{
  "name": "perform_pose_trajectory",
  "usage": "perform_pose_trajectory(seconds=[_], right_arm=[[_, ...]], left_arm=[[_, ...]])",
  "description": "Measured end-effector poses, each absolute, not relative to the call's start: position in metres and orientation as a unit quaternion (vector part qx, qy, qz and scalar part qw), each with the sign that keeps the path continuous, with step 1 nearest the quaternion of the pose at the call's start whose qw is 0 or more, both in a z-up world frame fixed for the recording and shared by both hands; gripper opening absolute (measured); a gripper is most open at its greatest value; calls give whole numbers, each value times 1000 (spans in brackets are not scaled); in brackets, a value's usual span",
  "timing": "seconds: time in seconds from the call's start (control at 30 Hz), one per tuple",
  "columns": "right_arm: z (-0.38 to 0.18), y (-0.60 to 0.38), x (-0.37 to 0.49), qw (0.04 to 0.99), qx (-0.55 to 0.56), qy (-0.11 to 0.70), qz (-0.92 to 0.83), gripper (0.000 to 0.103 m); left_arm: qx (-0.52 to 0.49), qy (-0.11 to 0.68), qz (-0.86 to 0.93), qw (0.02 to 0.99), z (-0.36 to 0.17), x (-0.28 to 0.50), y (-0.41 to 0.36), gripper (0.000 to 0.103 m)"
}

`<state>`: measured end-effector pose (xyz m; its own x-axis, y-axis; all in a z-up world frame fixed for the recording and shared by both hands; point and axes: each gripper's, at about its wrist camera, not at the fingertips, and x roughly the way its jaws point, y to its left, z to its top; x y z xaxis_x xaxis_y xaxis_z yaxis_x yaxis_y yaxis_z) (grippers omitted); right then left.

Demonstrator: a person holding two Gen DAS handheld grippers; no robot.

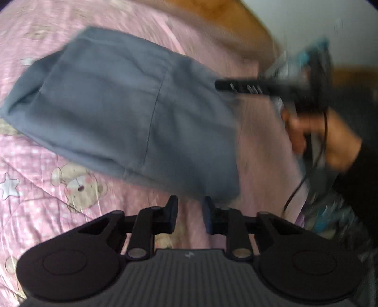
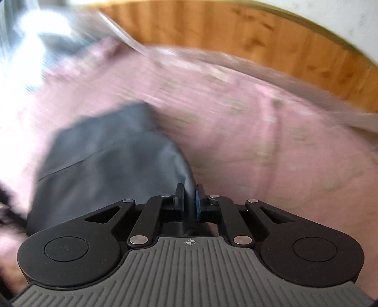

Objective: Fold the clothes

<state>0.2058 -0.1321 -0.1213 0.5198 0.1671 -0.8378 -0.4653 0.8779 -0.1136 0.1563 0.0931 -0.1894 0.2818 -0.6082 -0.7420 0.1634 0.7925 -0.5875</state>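
Note:
A grey garment (image 1: 118, 106), folded into a thick slab, lies on the pink bedspread (image 1: 35, 189) and fills the middle of the left wrist view. My left gripper (image 1: 190, 205) sits at its near edge with a narrow gap between the pads; only bedding shows in that gap. At the garment's far right corner, my right gripper (image 1: 219, 85) comes in from the right, held by a person's hand (image 1: 330, 141). In the right wrist view, a pinched ridge of the grey garment (image 2: 106, 165) runs up between the pads of the right gripper (image 2: 190, 196), which is shut on it.
The bedspread is pink with bears and stars. A wooden bed frame (image 2: 259, 30) curves along the far side under a white wall (image 2: 354, 14). A black cable (image 1: 302, 179) hangs from the right gripper. Blurred clutter (image 1: 330, 219) lies at the right edge.

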Motion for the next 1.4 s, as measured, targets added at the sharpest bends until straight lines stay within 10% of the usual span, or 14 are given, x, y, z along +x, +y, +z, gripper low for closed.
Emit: perform_pose_trajectory(seconds=[0.3,0.4,0.47,0.5,0.63,0.83,1.1,1.23,1.33,1.4], right_arm=[[-119,-144,73,901,101,397,142,25],[-165,-135,57,888,117,433,105,13],[-179,-150,49,886,141,439,58,12],[-178,-162,43,883,166,437,33,32],[-160,-189,29,887,221,405,10,57],[-148,-210,59,891,256,374,1,81],[-178,-219,143,887,224,403,18,84],[-199,-224,167,870,245,425,52,55],[-194,-222,175,871,237,422,79,25],[-183,-220,186,876,210,424,96,10]], left_arm=[[-257,496,-183,809,-203,197,204,22],[-240,525,-120,808,-229,216,243,2],[-228,524,-105,814,-221,216,263,12],[-223,513,-119,820,-211,214,271,21],[-166,480,-143,849,-183,231,287,56],[-109,486,-184,847,-174,296,245,69],[-107,530,-198,818,-215,370,196,75],[-131,529,-216,810,-235,379,184,79],[-136,511,-212,822,-233,369,191,36],[-171,502,-196,825,-230,362,206,29]])
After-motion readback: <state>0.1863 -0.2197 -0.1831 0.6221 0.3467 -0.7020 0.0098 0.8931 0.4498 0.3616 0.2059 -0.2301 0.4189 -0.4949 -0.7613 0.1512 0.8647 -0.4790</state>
